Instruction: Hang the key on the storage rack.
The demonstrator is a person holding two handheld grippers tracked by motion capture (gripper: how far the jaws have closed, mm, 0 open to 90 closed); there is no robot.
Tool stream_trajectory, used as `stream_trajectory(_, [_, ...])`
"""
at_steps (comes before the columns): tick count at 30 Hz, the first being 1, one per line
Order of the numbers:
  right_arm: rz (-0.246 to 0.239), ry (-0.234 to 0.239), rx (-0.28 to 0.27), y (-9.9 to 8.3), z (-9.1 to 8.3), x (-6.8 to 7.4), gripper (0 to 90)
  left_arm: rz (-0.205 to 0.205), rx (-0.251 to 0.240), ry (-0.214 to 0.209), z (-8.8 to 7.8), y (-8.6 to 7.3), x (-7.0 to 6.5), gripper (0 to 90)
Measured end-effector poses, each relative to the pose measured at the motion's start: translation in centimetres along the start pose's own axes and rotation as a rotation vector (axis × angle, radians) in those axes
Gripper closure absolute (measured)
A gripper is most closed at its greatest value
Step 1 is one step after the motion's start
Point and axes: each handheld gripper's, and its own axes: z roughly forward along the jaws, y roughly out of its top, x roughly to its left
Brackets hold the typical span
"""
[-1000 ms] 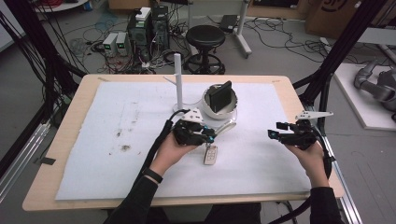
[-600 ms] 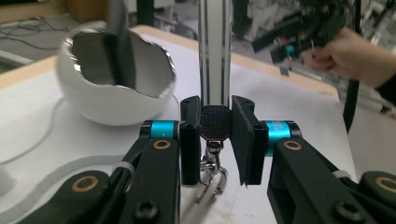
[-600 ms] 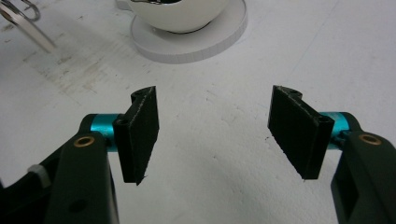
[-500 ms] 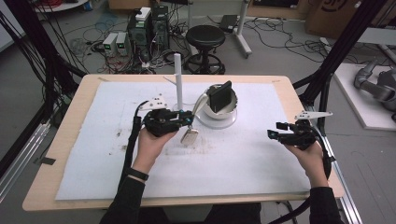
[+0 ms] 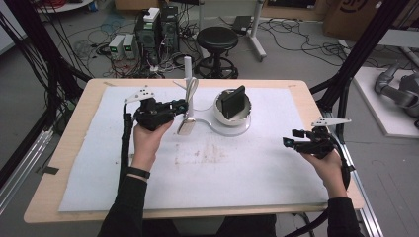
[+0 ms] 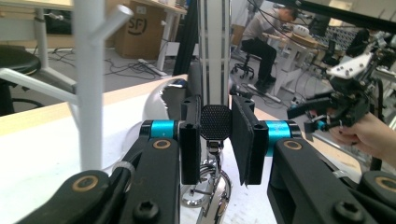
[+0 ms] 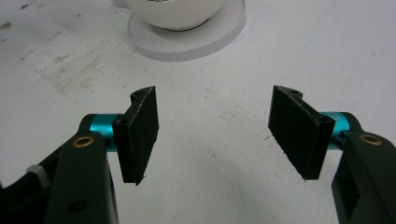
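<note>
Left tool (image 5: 182, 105): I have it pinching the earphone (image 6: 215, 122) above the worktop (image 5: 79, 128), beside the white stand (image 5: 188, 69).
Risk: its dangling cable (image 5: 190, 94) could snag the stand.
Right tool (image 5: 289, 141): jaws spread, just been opening, nothing between.

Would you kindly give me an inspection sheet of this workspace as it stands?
Surface: white mat on a wooden table; brownish stain mid-mat.
Job's things: mesh-headed item with metal loops, near the white hook stand; white bowl on a round base, holding a black object.
Clutter: nothing seen.
Grippers: left gripper shut on the mesh-headed item; right gripper open, nothing between its jaws.
Cables: black cable trails from the left gripper; floor cables.
Surroundings: stool, computer boxes.
</note>
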Motion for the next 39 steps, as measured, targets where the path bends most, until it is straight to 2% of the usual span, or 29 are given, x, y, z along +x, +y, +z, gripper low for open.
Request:
stream_trajectory(2, [0.0, 0.0, 0.001, 0.0, 0.0, 0.0, 34.1, -0.031, -0.015, 0.003, -0.2, 0.1, 0.6, 73.7])
stream_trajectory(5, [-0.001, 0.0, 0.002, 0.0, 0.0, 0.0, 34.1, -0.045, -0.018, 0.005, -0.2, 0.0, 1.0, 73.7])
stream_trajectory(8, [-0.004, -0.001, 0.001, 0.0, 0.0, 0.0, 34.1, -0.078, -0.027, 0.01, -0.1, -0.1, 1.7, 73.7])
stream_trajectory(14, [-0.006, -0.001, 0.0, 0.0, 0.1, 0.0, 34.1, -0.105, -0.024, 0.022, 0.2, -0.3, 2.4, 73.7])
stream_trajectory(18, [-0.005, -0.002, 0.005, 0.0, 0.1, 0.1, 34.1, -0.146, -0.039, 0.027, 0.5, -0.6, 3.1, 73.7])
stream_trajectory(25, [-0.005, -0.004, 0.004, 0.0, 0.1, 0.0, 34.1, -0.172, -0.041, 0.039, 1.1, -1.1, 3.6, 73.2])
stream_trajectory(28, [-0.006, -0.005, 0.007, 0.0, 0.1, 0.1, 34.1, -0.209, -0.056, 0.038, 1.3, -1.3, 4.0, 72.8])
stream_trajectory(34, [-0.006, -0.004, 0.007, 0.0, 0.1, 0.1, 34.1, -0.232, -0.051, 0.054, 1.3, -1.4, 4.3, 71.2])
stream_trajectory(35, [-0.006, -0.004, 0.008, 0.0, 0.1, 0.1, 34.1, -0.228, -0.043, 0.071, 1.3, -1.4, 4.3, 70.7])
stream_trajectory(36, [-0.006, -0.004, 0.008, 0.0, 0.1, 0.1, 34.1, -0.222, -0.029, 0.099, 1.2, -1.4, 4.2, 64.9])
stream_trajectory(37, [-0.006, -0.004, 0.008, 0.0, 0.1, 0.1, 34.1, -0.222, -0.029, 0.099, 1.2, -1.4, 4.2, 59.9])
stream_trajectory(39, [-0.006, -0.004, 0.004, 0.0, 0.1, 0.0, 34.0, -0.231, -0.034, 0.102, 1.0, -1.3, 4.3, 57.9])
